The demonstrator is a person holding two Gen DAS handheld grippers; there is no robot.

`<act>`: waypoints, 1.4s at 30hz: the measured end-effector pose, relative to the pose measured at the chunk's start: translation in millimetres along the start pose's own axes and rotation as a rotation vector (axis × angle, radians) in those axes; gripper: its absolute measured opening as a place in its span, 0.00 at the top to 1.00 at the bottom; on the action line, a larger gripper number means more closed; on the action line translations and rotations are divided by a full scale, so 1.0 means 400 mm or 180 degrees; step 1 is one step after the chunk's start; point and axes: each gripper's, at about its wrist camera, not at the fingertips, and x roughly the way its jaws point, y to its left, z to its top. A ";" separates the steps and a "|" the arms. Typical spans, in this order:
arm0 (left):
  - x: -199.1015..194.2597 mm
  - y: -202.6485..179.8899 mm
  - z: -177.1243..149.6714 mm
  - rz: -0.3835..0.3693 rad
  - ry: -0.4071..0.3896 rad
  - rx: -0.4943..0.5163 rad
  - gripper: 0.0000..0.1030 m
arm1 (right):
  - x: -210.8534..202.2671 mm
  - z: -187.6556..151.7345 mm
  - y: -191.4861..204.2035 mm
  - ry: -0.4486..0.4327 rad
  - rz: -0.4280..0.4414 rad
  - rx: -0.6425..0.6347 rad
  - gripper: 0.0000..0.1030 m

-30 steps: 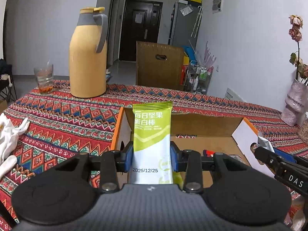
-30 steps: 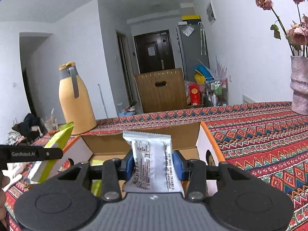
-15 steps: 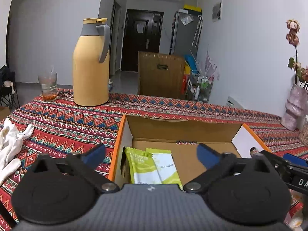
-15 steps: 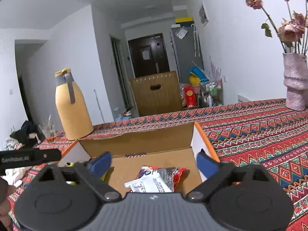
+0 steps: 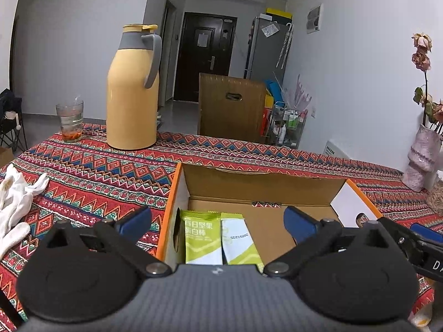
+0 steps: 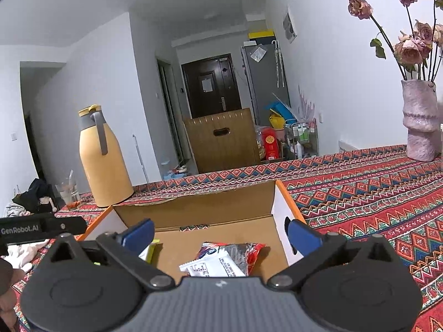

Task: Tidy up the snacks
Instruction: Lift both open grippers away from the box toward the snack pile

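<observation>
An open cardboard box (image 5: 263, 185) with orange edges stands on the patterned tablecloth. In the left wrist view two green-and-white snack bars (image 5: 203, 239) lie side by side at its left end. My left gripper (image 5: 217, 222) is open and empty above them. In the right wrist view the box (image 6: 210, 207) holds a white snack packet (image 6: 213, 265) on a red-and-silver one (image 6: 246, 251) at its right end. My right gripper (image 6: 220, 233) is open and empty above them.
A yellow thermos jug (image 5: 131, 91) and a glass (image 5: 69, 121) stand at the back left of the table. White cloth gloves (image 5: 16, 202) lie at the left edge. A pink vase with dried roses (image 6: 419, 121) stands at the back right.
Both grippers opened and let go of their snacks: the green bar dropped into the box's left end, the white packet into its right end. Both grippers then rose slightly.
</observation>
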 end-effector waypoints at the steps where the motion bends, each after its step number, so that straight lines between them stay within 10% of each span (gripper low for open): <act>1: -0.002 -0.001 -0.001 -0.0002 -0.0003 0.0004 0.00 | -0.002 0.000 0.000 -0.0007 0.0001 -0.0001 0.00; 42: -0.304 0.047 -0.088 0.0085 -0.0076 0.0087 0.00 | -0.295 -0.080 0.024 -0.0054 0.0010 -0.0152 0.00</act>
